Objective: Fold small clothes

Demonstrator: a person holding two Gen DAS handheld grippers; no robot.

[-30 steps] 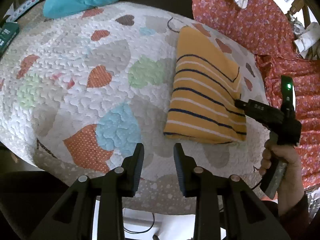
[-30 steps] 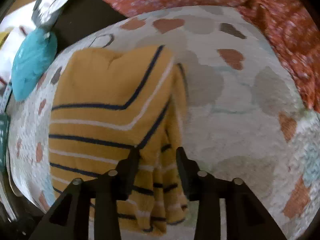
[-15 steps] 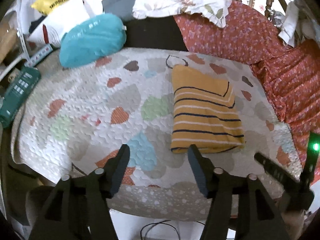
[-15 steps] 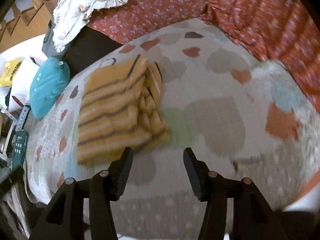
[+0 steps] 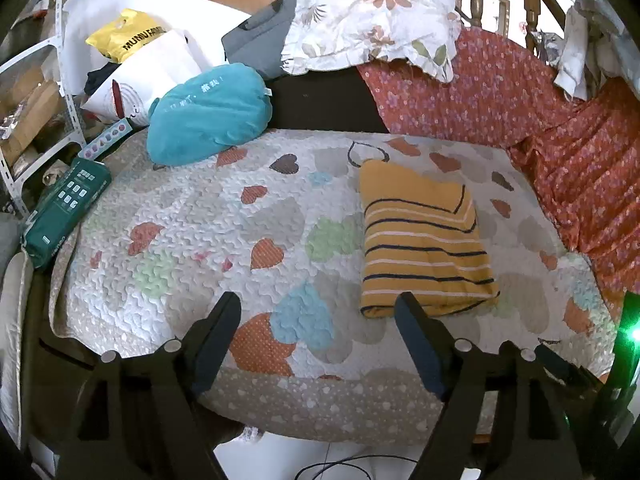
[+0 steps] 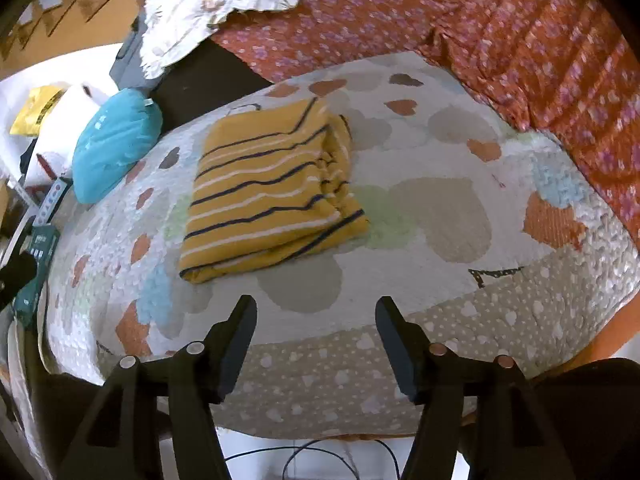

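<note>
A folded mustard-yellow garment with navy and white stripes (image 5: 420, 240) lies flat on the heart-patterned quilt (image 5: 224, 216); it also shows in the right wrist view (image 6: 268, 188). My left gripper (image 5: 318, 308) is open and empty, held back above the quilt's near edge. My right gripper (image 6: 316, 312) is open and empty, also back at the near edge, apart from the garment. The right gripper's body with its green light shows at the lower right of the left wrist view (image 5: 624, 344).
A teal cushion (image 5: 208, 114) and a green box (image 5: 64, 212) sit at the quilt's far left. A floral pillow (image 5: 372, 16) and a red flowered cover (image 5: 560, 128) lie at the back and right. Cables hang below the near edge (image 6: 320, 456).
Both grippers opened and pulled back from the garment toward the near edge. The right gripper let go of the garment's edge, which now lies folded on the quilt.
</note>
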